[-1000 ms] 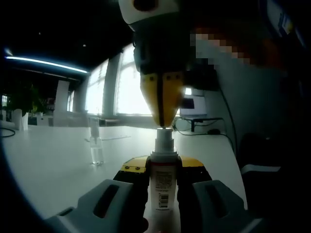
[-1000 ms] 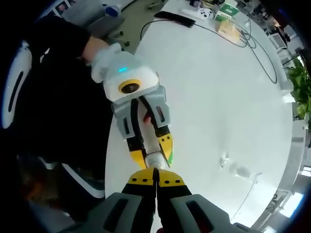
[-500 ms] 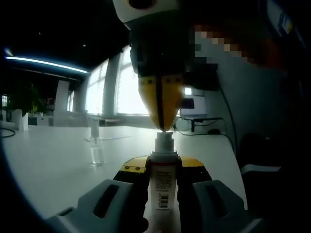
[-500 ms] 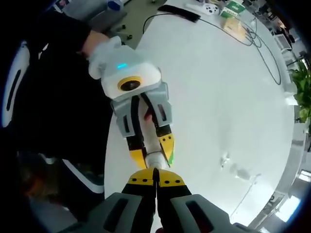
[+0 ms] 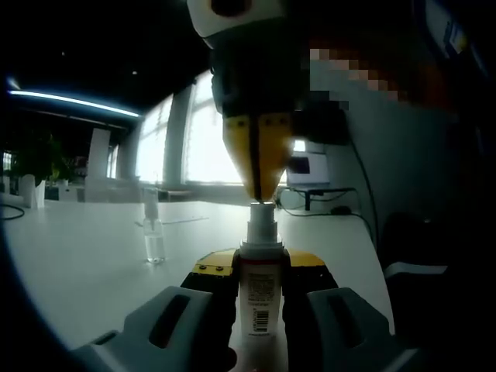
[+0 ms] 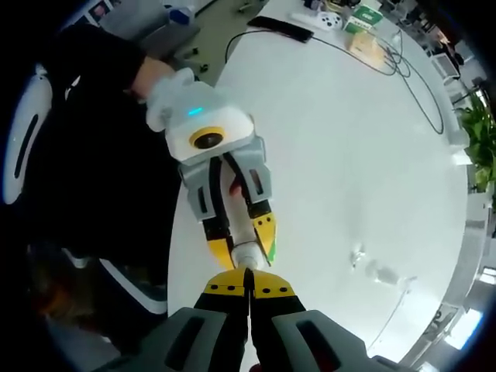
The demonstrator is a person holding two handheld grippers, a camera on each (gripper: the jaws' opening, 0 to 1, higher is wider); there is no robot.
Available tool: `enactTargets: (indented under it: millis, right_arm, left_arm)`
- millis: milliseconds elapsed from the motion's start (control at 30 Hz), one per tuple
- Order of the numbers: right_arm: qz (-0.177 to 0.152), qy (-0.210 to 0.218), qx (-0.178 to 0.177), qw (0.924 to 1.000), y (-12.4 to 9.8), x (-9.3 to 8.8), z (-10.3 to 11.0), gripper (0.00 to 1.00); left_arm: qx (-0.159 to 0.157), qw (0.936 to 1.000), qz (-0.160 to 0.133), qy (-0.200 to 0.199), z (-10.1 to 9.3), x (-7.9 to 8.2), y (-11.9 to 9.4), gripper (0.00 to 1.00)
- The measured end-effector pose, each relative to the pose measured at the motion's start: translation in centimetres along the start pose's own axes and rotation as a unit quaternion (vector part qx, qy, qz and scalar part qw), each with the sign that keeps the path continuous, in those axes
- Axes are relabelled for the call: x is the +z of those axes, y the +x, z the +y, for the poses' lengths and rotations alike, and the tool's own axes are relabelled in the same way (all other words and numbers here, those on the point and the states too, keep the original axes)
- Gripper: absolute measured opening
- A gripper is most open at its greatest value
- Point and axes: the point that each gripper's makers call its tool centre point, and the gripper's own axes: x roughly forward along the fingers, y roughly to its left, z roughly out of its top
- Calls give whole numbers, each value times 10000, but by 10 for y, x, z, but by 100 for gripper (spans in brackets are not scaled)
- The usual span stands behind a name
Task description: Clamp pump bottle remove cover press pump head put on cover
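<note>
In the left gripper view, the left tool [image 5: 260,267] is clamping the pump bottle [image 5: 260,291] at 6 o'clock, its yellow-tipped jaws pressing the labelled body from both sides while the bottle is standing upright between them. The right tool [image 5: 257,198] is coming down from 12 o'clock with its jaws pinched together, the tips resting on the pump head [image 5: 262,218]. A clear cover [image 5: 154,232] is standing on the tabletop [image 5: 93,263] at 9 o'clock, well apart from the bottle.

In the right gripper view, the right tool [image 6: 249,291] is rising from 6 o'clock, jaws closed with nothing between them, meeting the bottle's top at centre. The left tool [image 6: 246,236] is gripping the bottle [image 6: 246,249] just above. The cover [image 6: 370,267] is sitting toward 3 o'clock.

The bottle looks light, rigid and smooth, so it may slip; holding the mid-body and pressing straight down the pump's axis seems safest.
</note>
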Motion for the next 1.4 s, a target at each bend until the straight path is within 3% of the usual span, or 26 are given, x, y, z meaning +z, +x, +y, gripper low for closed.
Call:
enactTargets:
  millis: [1400]
  right_arm:
    - [-47,55,8,10000,0,1,-1,0]
  left_arm:
    - [4,10000,0,4,1,-1,0,12]
